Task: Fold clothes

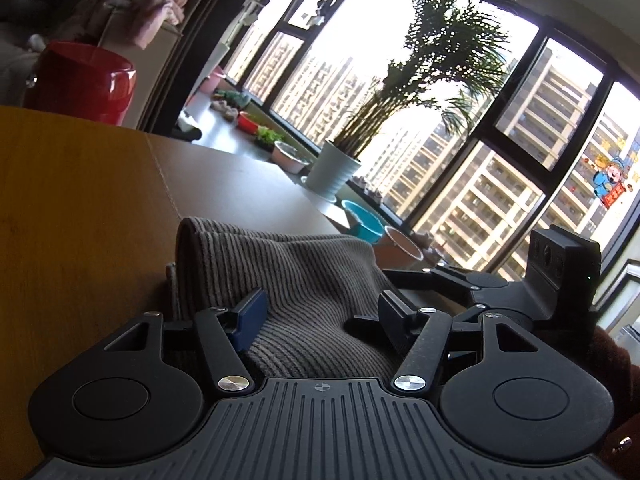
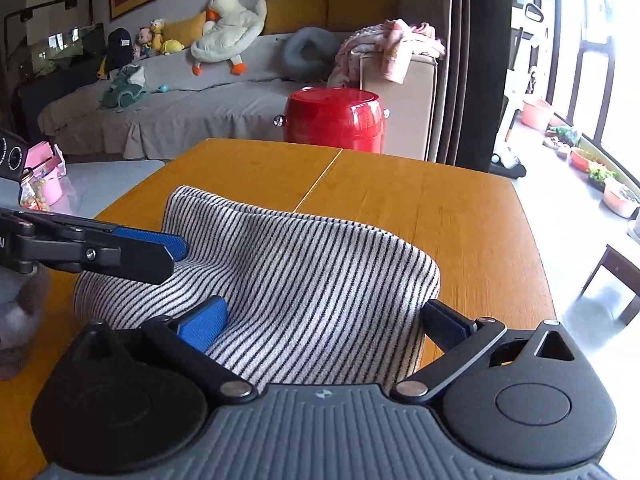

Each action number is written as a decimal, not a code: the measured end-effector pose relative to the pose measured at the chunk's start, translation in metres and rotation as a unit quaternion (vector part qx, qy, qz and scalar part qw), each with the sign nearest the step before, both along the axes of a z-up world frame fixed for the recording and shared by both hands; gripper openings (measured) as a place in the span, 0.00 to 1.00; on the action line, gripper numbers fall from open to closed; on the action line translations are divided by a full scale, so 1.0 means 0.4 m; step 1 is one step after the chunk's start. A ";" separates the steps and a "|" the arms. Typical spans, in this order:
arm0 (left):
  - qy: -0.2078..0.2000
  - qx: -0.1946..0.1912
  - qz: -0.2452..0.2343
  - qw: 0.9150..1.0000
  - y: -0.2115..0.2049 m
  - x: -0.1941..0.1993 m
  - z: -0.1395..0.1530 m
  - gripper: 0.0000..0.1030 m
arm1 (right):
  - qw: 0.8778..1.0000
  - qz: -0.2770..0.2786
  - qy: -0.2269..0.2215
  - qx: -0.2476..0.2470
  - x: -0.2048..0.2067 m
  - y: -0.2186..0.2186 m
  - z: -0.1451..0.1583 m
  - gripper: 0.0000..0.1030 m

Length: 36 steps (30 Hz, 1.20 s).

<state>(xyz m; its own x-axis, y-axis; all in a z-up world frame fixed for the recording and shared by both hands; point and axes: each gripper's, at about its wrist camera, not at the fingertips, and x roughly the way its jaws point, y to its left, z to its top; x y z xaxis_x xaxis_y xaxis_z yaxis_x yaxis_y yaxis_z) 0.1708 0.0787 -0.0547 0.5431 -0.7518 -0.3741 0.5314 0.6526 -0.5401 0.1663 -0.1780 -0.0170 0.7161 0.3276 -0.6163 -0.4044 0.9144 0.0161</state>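
A: What does the room look like?

B: An orange wooden surface (image 2: 400, 208) with a seam down its middle. Behind it stands a red drum-shaped stool (image 2: 334, 120), then a grey-covered sofa (image 2: 180, 108) carrying a plush duck (image 2: 228, 28). To one side, tall windows (image 1: 480, 128) face apartment blocks, with a potted palm (image 1: 400, 92) on the sill.

A: And the garment?

B: A striped knit garment (image 2: 288, 280), grey with dark stripes, lies bunched on the near part of the surface. Its long axis runs roughly across the right wrist view, left to right; the stripes run across that axis. The far edge is humped up in a fold.

A: The claws?

B: The right claw (image 2: 324, 320) is spread wide, fabric lying between its fingers, pads not pressing. The left claw (image 1: 320, 316) is also apart over the cloth; it enters the right wrist view from the left, its blue pad (image 2: 160, 240) over the garment's left end.
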 end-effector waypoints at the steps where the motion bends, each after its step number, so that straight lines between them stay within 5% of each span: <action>1: 0.000 -0.001 0.000 1.000 0.001 0.001 -0.001 0.65 | 1.000 0.000 -0.002 -0.003 0.001 0.003 0.000 1.00; 11: -0.006 -0.023 -0.006 1.000 0.018 -0.005 -0.017 0.65 | 0.998 -0.034 0.003 0.049 0.039 -0.045 0.061 1.00; 19: -0.017 -0.018 -0.006 1.000 0.016 -0.007 -0.014 0.65 | 0.997 -0.062 0.038 0.012 0.111 -0.018 -0.004 1.00; 28: -0.006 -0.037 -0.006 0.999 0.030 0.002 -0.021 0.66 | 1.000 -0.012 0.020 0.009 -0.006 -0.046 0.075 1.00; 36: 0.007 -0.051 -0.002 0.999 0.038 0.008 -0.027 0.66 | 0.999 -0.011 0.035 0.036 -0.060 -0.076 0.055 1.00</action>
